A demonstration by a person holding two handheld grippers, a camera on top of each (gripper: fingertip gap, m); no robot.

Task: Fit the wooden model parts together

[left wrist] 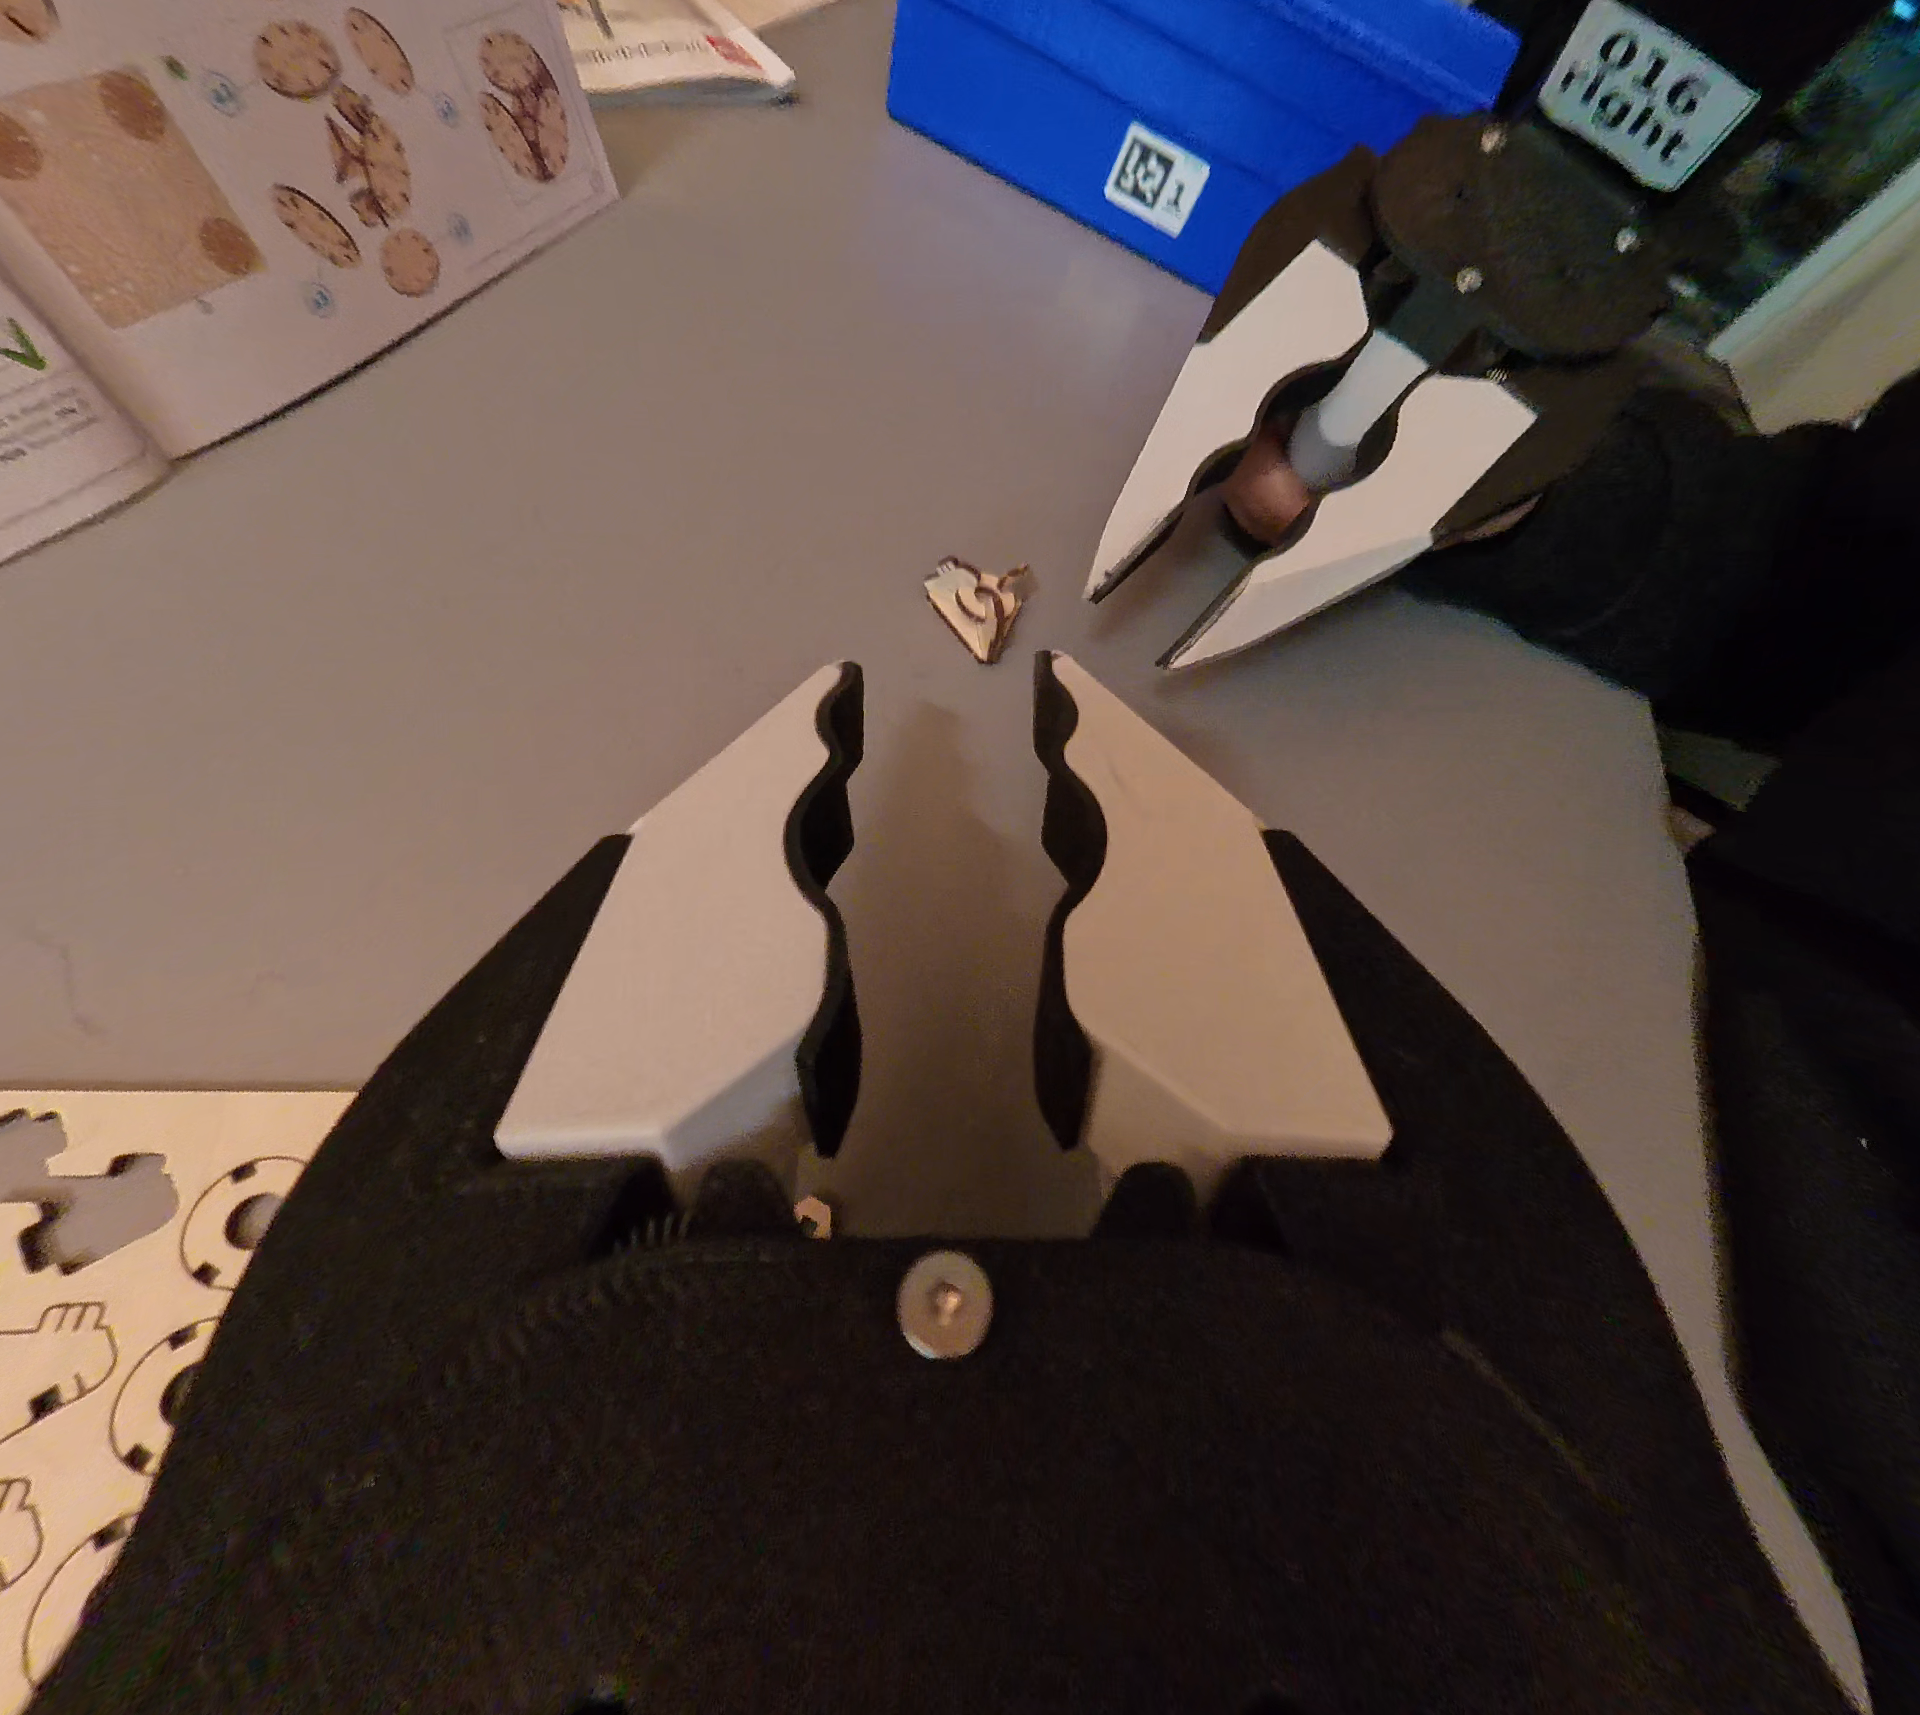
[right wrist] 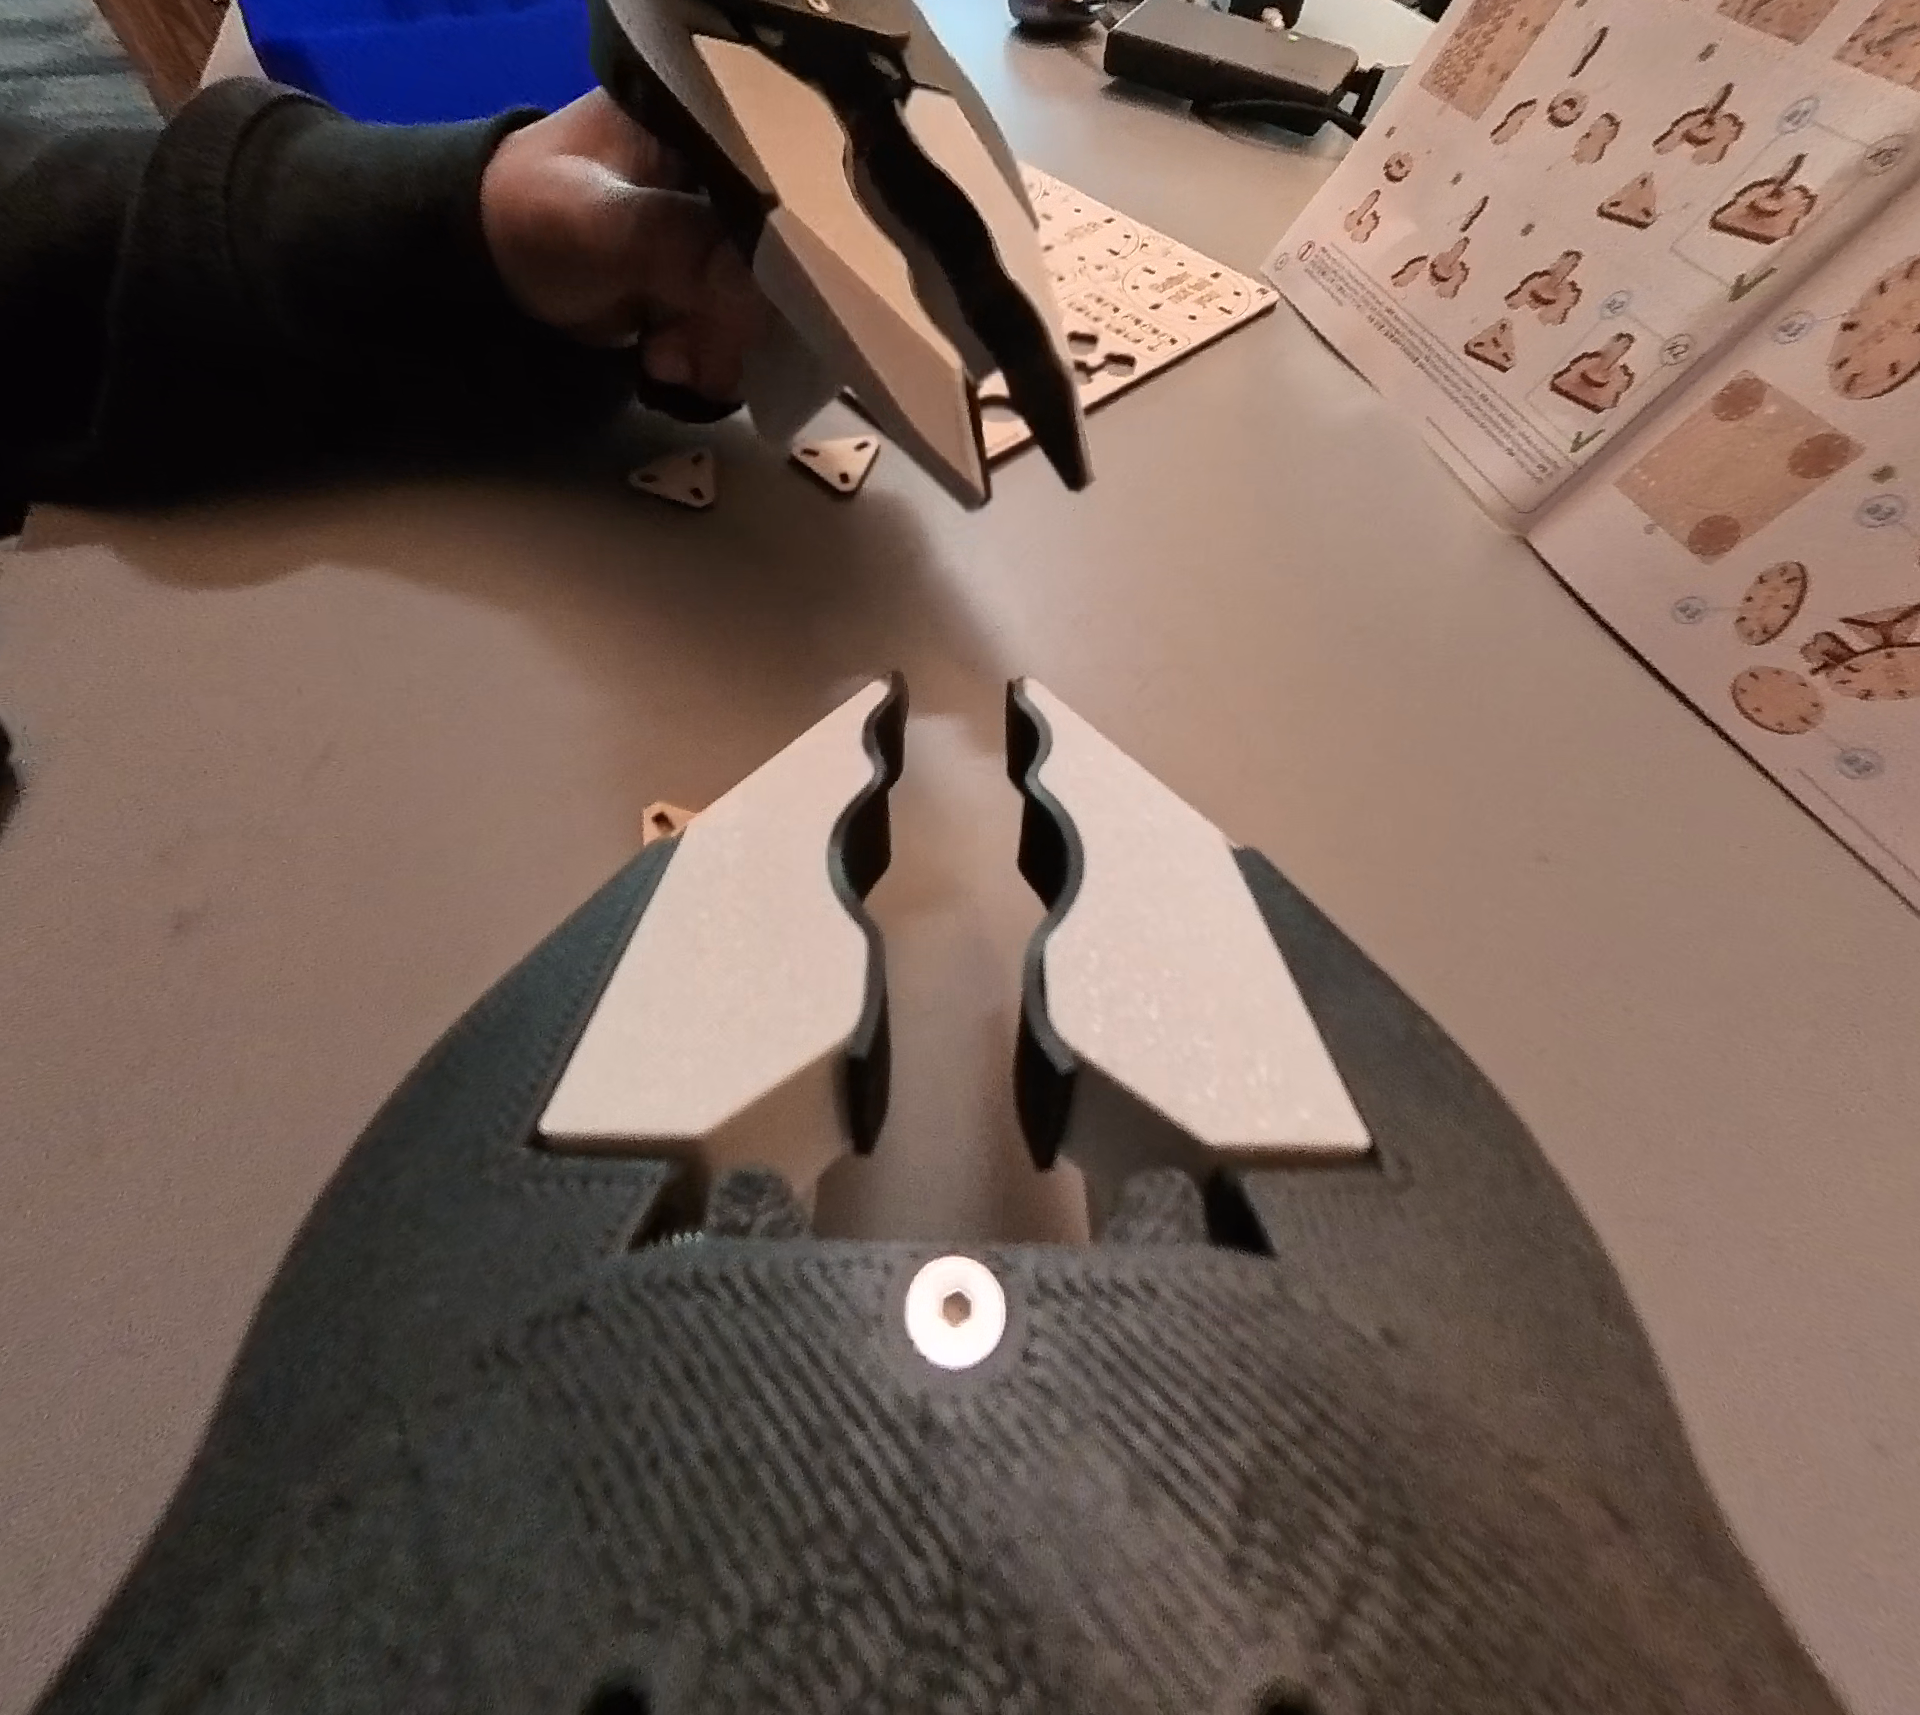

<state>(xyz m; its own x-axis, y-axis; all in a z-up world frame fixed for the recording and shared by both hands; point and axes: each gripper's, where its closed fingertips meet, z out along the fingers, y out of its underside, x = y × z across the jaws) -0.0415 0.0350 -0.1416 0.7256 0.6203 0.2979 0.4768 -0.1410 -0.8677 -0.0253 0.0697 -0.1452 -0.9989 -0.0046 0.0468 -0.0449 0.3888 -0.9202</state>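
- Table (left wrist: 623,626): grey, matte; blue bin (left wrist: 1143,55) at far edge, open booklet (left wrist: 260,107) propped beside it.
- Plywood sheet (left wrist: 94,1353): pale, with punched-out shapes, by left gripper's base.
- Left gripper (left wrist: 948,673): jaws apart, nothing between them, tips just short of wood piece.
- Right gripper (right wrist: 954,691): jaws narrowly apart, bare, over bare table.
- Wood piece (left wrist: 980,605): small, pale, roughly triangular, dark burnt-edged curls; lies flat between both grippers' tips.

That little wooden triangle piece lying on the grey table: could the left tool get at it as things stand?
Probably yes. The small wooden triangle piece lies flat just ahead of the left tool, whose fingers stand apart with nothing between them. Only bare grey table separates them. The right tool, also open, hovers close beside it and might crowd the approach.
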